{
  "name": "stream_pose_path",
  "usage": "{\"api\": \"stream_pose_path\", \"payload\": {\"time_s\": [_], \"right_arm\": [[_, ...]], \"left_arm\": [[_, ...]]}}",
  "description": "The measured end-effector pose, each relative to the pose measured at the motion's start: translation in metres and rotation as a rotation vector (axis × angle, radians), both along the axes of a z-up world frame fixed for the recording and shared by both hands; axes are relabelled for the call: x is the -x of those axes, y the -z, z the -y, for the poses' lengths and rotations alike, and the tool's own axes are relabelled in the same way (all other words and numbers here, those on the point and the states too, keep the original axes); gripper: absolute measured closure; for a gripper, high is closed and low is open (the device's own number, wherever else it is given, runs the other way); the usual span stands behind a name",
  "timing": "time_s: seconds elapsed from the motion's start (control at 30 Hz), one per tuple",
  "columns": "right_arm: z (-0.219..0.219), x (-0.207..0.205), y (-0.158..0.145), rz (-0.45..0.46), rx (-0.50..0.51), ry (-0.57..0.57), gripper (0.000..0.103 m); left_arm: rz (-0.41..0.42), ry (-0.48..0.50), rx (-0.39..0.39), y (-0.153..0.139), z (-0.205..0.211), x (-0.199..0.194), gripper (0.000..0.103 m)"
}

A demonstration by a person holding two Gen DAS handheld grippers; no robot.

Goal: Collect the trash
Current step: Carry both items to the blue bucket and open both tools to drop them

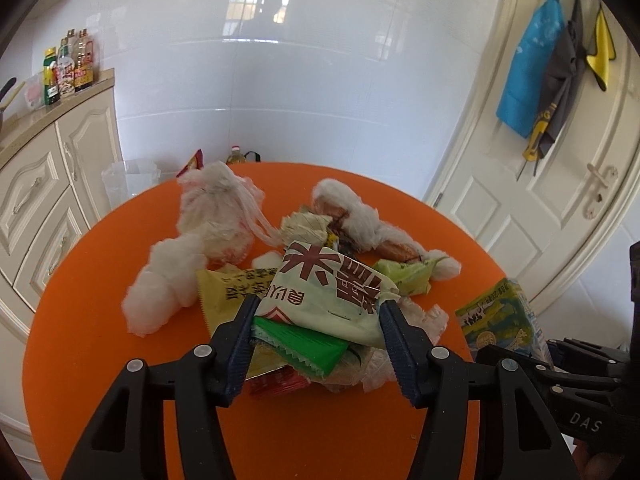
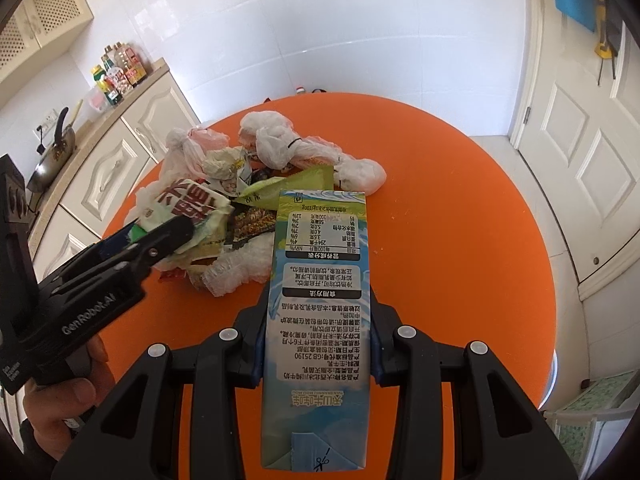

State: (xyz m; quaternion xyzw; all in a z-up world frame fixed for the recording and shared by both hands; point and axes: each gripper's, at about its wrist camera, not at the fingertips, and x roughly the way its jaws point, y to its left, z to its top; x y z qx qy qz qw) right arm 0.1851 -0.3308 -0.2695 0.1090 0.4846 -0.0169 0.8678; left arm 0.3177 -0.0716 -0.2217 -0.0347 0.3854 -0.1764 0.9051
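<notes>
Your right hand-held gripper (image 2: 316, 354) clamps the stiff, light milk carton (image 2: 318, 316) mid-body; your left hand-held gripper (image 1: 318, 310) pinches the soft, crinkly rice wrapper (image 1: 324, 292) between its pads, edges likely slippery.

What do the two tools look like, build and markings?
Both are black plastic with round silver rivets and dark blue ribbed pads. The left tool has "GenRobot.AI" in white on its body, seen from the right wrist. The right tool shows "DAS" lettering from the left wrist.
</notes>
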Motion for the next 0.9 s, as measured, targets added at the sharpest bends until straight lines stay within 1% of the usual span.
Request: {"api": "stream_pose_path", "payload": {"time_s": [0.23, 0.33, 0.43, 0.53, 0.6, 0.67, 0.73, 0.8, 0.87, 0.9], "right_arm": [[0.008, 0.015, -0.026, 0.069, -0.020, 0.012, 0.065], [0.019, 0.025, -0.041, 0.105, -0.026, 0.030, 0.065], [0.038, 0.038, -0.056, 0.141, -0.026, 0.068, 0.065], [0.069, 0.059, -0.069, 0.172, -0.030, 0.130, 0.065], [0.092, 0.075, -0.074, 0.185, -0.023, 0.181, 0.065], [0.125, 0.097, -0.077, 0.192, -0.015, 0.255, 0.065], [0.160, 0.120, -0.075, 0.187, -0.006, 0.331, 0.065], [0.197, 0.145, -0.066, 0.165, 0.008, 0.416, 0.065], [0.234, 0.172, -0.050, 0.129, 0.018, 0.505, 0.065], [0.247, 0.179, -0.044, 0.114, 0.014, 0.531, 0.065]], "left_arm": [[0.106, -0.022, 0.037, -0.051, -0.016, 0.037, 0.048], [0.148, 0.001, 0.055, -0.072, -0.009, 0.055, 0.048], [0.173, 0.058, 0.072, -0.089, 0.009, 0.070, 0.048], [0.192, 0.135, 0.074, -0.099, 0.043, 0.081, 0.048], [0.178, 0.200, 0.086, -0.100, 0.071, 0.084, 0.048], [0.173, 0.263, 0.086, -0.098, 0.103, 0.088, 0.048], [0.135, 0.346, 0.094, -0.091, 0.143, 0.089, 0.048], [0.079, 0.426, 0.093, -0.077, 0.187, 0.091, 0.048], [0.013, 0.507, 0.081, -0.059, 0.233, 0.095, 0.048], [-0.009, 0.537, 0.070, -0.051, 0.252, 0.097, 0.048]]}}
